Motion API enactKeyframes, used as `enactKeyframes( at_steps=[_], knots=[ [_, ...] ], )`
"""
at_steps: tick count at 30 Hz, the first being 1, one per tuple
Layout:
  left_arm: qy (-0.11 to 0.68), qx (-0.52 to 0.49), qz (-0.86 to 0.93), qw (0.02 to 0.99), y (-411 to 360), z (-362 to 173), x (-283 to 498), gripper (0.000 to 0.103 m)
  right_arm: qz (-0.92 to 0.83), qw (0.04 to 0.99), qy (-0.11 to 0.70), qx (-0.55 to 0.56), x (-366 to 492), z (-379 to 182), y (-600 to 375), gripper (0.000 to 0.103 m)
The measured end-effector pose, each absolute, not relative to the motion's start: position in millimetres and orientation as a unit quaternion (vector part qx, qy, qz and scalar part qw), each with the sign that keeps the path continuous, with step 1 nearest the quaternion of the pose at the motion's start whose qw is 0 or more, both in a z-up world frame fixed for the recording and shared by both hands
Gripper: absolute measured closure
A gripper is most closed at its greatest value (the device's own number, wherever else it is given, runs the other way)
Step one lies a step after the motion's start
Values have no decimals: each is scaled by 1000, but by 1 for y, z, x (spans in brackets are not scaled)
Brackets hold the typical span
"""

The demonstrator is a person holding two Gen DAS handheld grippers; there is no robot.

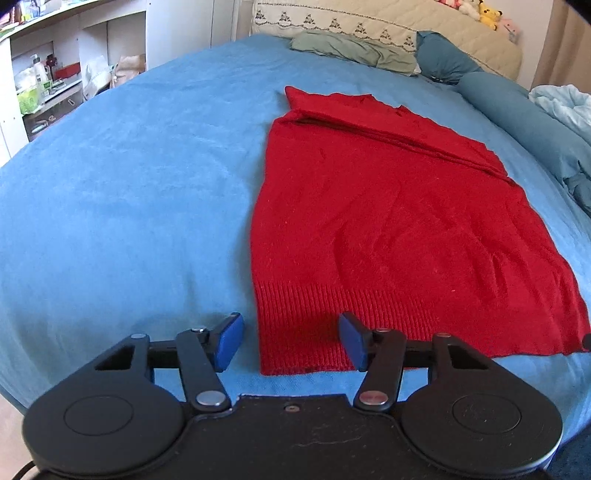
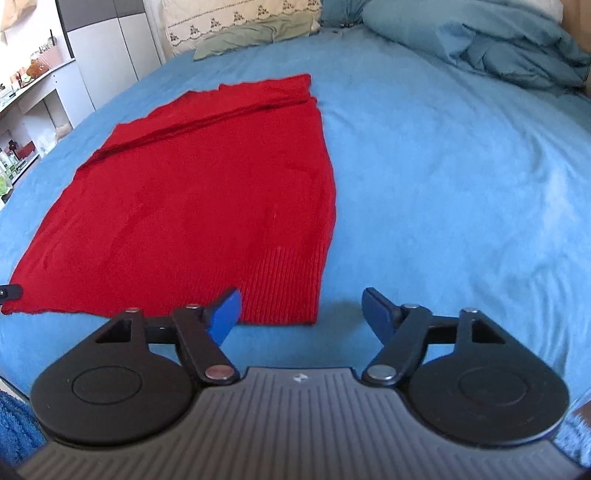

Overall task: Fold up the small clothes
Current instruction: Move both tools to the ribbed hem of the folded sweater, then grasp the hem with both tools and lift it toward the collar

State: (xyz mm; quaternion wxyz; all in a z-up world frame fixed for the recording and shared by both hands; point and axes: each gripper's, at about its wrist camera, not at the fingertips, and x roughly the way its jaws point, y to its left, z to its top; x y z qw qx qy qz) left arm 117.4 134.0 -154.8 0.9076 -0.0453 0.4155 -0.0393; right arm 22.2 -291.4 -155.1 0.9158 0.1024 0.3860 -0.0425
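Note:
A red knit garment (image 1: 388,221) lies flat on the blue bedsheet (image 1: 129,203), ribbed hem nearest me, sleeves folded in across the far part. My left gripper (image 1: 291,341) is open and empty, its jaws standing either side of the hem's near left corner, just above it. In the right wrist view the same garment (image 2: 192,199) lies left of centre. My right gripper (image 2: 301,314) is open and empty at the hem's near right corner, left finger (image 2: 225,317) over the ribbing, right finger (image 2: 376,314) over bare sheet (image 2: 443,184).
Pillows and a green cloth (image 1: 351,50) lie at the head of the bed, with a rumpled blue duvet (image 2: 517,51) at the far right. White shelves (image 1: 44,81) with bottles stand left of the bed. Plush toys (image 1: 487,14) sit on the headboard.

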Motion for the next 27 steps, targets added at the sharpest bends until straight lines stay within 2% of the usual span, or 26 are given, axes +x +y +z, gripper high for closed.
enactKeyframes(
  at_steps=[3,6,7,8,13,14,17,27],
  knots=[
    [411,-40,-40,910,132,-157,114,45,-46,915,387,102,25,-160,-290,27],
    [410,-36,-44,910,130,-158,113,54,-46,916,385,103,28,-163,-288,36],
    [409,-34,-46,911,129,-158,113,58,-46,917,384,100,29,-163,-288,41],
    [408,-33,-48,911,128,-158,113,64,-43,918,382,97,30,-164,-286,51],
    [406,-27,-45,912,121,-158,112,87,-34,921,377,90,34,-166,-279,68],
    [406,-27,-43,912,121,-158,112,94,-33,922,374,93,34,-167,-280,75],
    [407,-25,-42,912,120,-155,113,96,-34,923,370,100,35,-167,-283,81],
    [369,-38,-43,928,120,-100,115,96,-26,929,339,142,35,-122,-300,82]
  ],
)
